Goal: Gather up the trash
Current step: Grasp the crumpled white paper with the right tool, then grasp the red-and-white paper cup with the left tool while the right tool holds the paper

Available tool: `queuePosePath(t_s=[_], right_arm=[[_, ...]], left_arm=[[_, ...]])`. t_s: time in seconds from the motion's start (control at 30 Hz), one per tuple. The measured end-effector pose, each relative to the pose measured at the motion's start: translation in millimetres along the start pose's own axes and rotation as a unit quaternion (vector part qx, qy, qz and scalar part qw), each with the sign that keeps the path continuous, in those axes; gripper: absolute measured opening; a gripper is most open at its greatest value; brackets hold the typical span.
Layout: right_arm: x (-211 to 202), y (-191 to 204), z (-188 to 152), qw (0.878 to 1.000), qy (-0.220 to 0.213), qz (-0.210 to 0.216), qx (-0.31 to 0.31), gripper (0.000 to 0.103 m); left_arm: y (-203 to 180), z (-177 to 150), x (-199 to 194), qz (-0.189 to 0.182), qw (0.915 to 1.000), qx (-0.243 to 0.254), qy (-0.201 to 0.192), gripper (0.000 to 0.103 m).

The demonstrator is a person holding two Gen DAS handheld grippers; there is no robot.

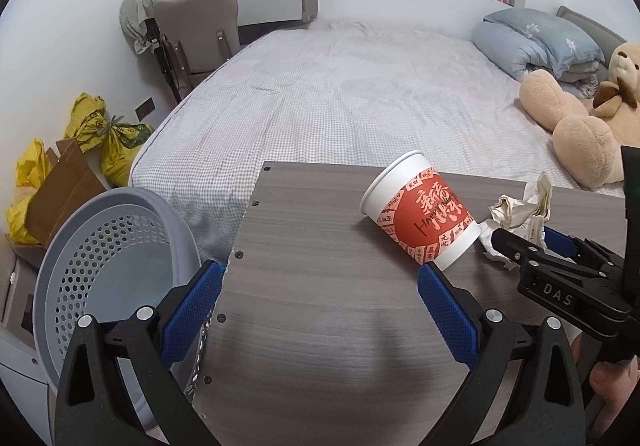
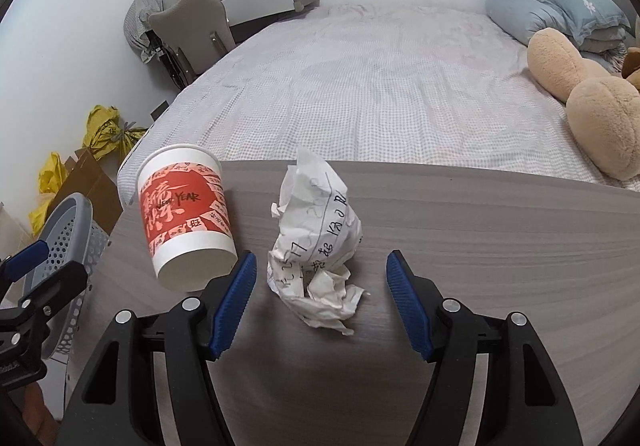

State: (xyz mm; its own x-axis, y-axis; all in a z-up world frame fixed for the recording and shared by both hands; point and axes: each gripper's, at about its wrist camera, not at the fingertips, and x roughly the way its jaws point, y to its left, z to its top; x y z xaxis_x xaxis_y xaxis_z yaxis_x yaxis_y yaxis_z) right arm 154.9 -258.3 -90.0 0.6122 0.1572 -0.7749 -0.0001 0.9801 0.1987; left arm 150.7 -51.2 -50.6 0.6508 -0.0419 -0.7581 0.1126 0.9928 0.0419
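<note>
Bedroom backdrop: a bed (image 1: 360, 94) in gingham sheet sits past the far edge of your wood-grain desk (image 1: 320, 326), with a plush teddy bear (image 1: 580, 126) and a folded blue duvet (image 1: 536, 42) at its right.

Your left tool (image 1: 320, 286) is spread wide, ribbed blue pads empty, above the desk's near left part. Your right tool (image 2: 318, 284) is also spread wide, pads either side of the crumpled paper (image 2: 320, 246) without touching it.

The paper cup (image 2: 186, 214) is smooth white card with a red printed band. It stands near the desk's left edge, just beside the paper. In the left view the cup (image 1: 420, 214) leans left and its base sits close to your right pad; contact is unclear.

Only the right view shows handwriting on the paper and its full wadded shape. In the left view the paper (image 1: 520, 214) is half hidden behind the right tool (image 1: 532, 242).

Only the left view shows inside the grey perforated plastic basket (image 1: 112, 254), round-rimmed, just off the desk's left edge. The right view catches only a part of the basket (image 2: 68, 222). Yellow bags (image 1: 108, 138) and a cardboard box (image 1: 64, 186) lie on the floor beyond.
</note>
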Motion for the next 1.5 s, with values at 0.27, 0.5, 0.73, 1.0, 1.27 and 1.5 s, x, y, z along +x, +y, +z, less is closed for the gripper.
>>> queuePosePath(t_s=[0.27,0.5,0.73,1.0,1.27,1.5], right_arm=[[12.9,1.1,1.6,1.000,0.009,-0.004,-0.005,0.055],[11.8,0.2,1.1,1.000,0.004,0.009,-0.008,0.031],[-4.4,-8.6,-5.6,1.000,-0.013,0.014,0.006,0.029],[-35.7,-25.4,-20.2,0.999,-0.041,0.007,0.024,0.029],[-56.5,-45.9,-32.7,0.997,-0.059,0.014,0.050,0.029],[-62.3,-61.9,-39.4,0.995,-0.066,0.022,0.070,0.029]], left_arm=[[-1.1,0.5,4.5,0.006,1.0000,-0.004,0.005,0.096],[-5.1,2.2,2.0,0.004,1.0000,-0.002,0.002,0.096],[-14.8,6.0,4.4,0.000,1.0000,0.001,0.004,0.096],[-29.2,18.1,15.3,-0.011,0.9998,-0.010,0.016,0.096],[-47.5,31.3,31.1,-0.026,0.9987,-0.026,0.034,0.096],[-56.7,36.6,48.0,-0.030,0.9969,-0.045,0.057,0.096]])
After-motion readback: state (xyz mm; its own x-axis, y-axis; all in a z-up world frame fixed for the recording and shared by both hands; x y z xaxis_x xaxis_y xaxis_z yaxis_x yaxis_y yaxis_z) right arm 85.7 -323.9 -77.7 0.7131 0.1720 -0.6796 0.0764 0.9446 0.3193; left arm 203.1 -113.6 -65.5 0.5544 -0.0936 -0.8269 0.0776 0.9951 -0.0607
